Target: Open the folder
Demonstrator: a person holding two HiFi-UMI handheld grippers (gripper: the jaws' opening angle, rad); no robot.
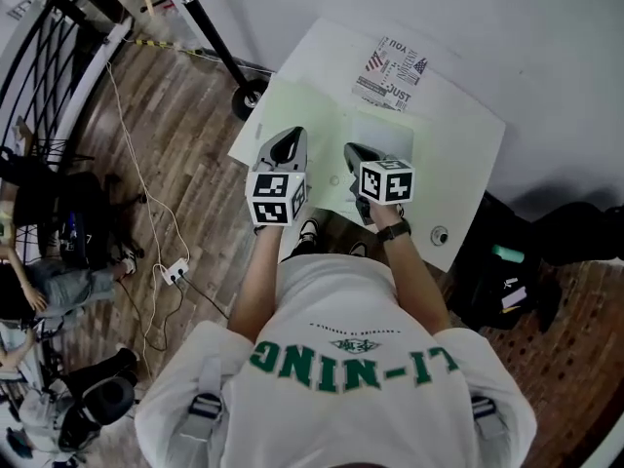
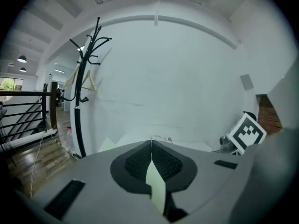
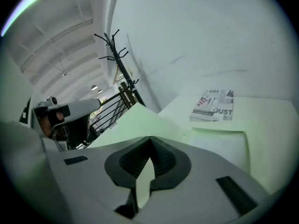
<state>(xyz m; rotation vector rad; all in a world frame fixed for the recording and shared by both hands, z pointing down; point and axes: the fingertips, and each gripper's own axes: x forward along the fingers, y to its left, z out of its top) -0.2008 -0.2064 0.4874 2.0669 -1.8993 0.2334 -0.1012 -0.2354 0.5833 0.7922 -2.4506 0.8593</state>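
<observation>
A pale green folder (image 1: pixel 302 115) lies spread open on the white table (image 1: pixel 468 164). Its left flap is flat, and its right half carries a white sheet (image 1: pixel 382 136). My left gripper (image 1: pixel 288 136) hovers over the folder's near edge, its jaws shut and empty. My right gripper (image 1: pixel 353 149) hangs beside it over the folder's middle, also shut on nothing. In the left gripper view the fingertips of the left gripper (image 2: pixel 152 146) meet, with green showing behind them. In the right gripper view the right gripper (image 3: pixel 150 141) is shut above the folder (image 3: pixel 135 125).
A printed magazine (image 1: pixel 395 74) lies at the table's far side. A small round object (image 1: pixel 440 234) sits near the table's front right corner. A coat stand (image 2: pixel 81 101) rises left of the table. Cables and a power strip (image 1: pixel 175 271) lie on the wood floor. A black bag (image 1: pixel 507 281) stands to the right.
</observation>
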